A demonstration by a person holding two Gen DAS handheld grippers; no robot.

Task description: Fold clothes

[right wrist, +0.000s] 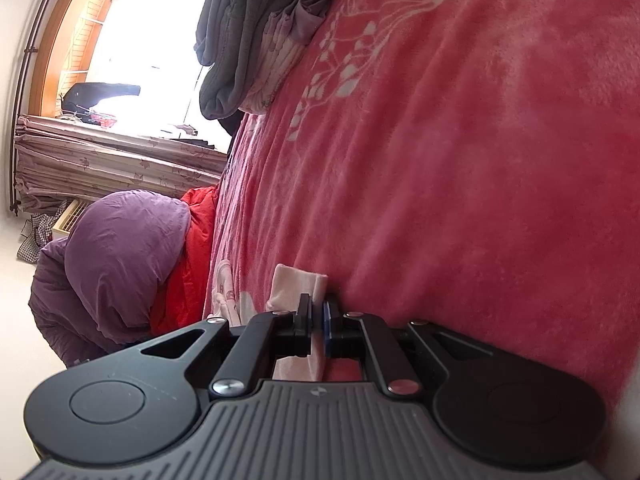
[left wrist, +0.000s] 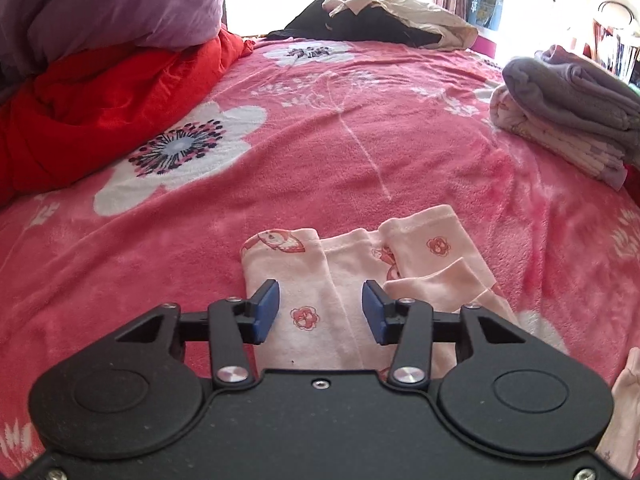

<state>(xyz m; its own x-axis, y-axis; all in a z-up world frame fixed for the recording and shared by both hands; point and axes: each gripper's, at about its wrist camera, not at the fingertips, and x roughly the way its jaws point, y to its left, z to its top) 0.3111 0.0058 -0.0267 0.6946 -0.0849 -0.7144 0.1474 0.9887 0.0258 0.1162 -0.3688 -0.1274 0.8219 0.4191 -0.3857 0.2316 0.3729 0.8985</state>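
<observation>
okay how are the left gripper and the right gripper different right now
The left gripper stands open above the pink printed garment, pads clear of it; the right gripper is shut on a fold of that garment. The left view is upright, the right rolled sideways. Both have blue pads.

The left wrist camera is sitting just behind the left gripper, looking down and forward along the bed toward its far edge, close above a pink garment at the near edge. The right wrist camera is riding behind the right gripper, rolled sideways so the bed is rising up the right of its picture, very near the blanket. Both views are sharing the pink garment, the purple quilt, the red quilt and the folded stack.
</observation>
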